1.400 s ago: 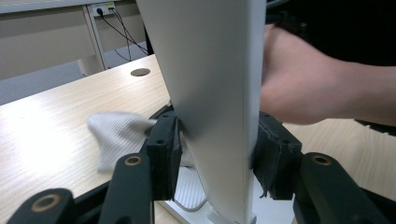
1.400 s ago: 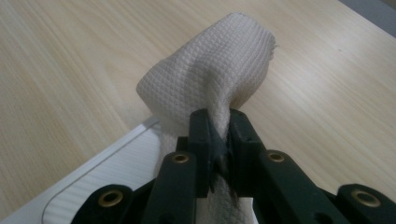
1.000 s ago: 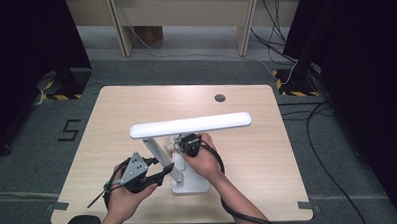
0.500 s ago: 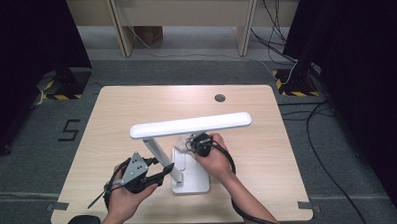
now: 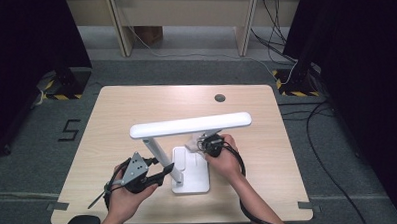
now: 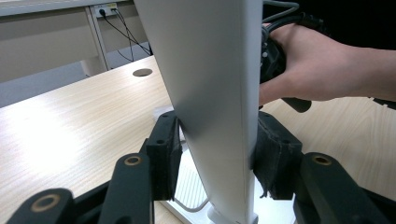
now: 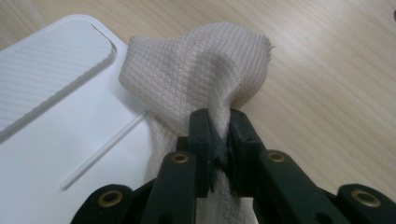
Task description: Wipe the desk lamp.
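A white desk lamp [image 5: 187, 142] stands near the front middle of the table [image 5: 136, 104], its long head held level above a flat white base [image 5: 191, 180]. The left tongs [image 6: 212, 154] sit around the lamp's slanted stem [image 6: 210, 93], one jaw on each side and pressed against it, steadying the lamp. The right tongs [image 7: 218, 135] are pinched together on a bunched cream cloth [image 7: 201, 70] with a fine diamond weave, which rests across the far right edge of the base and spills onto the wood beside it.

The cloth looks light, soft and floppy; it folds wherever it is gripped, so a pinch on a gathered ridge, as here, seems the sound place to hold it, with enough slack hanging forward to wipe. The lamp looks like stiff, smooth plastic and probably top-heavy with that long head, so it may tip or slide under a push. Holding the stem low, close to the base, seems the safest grip.
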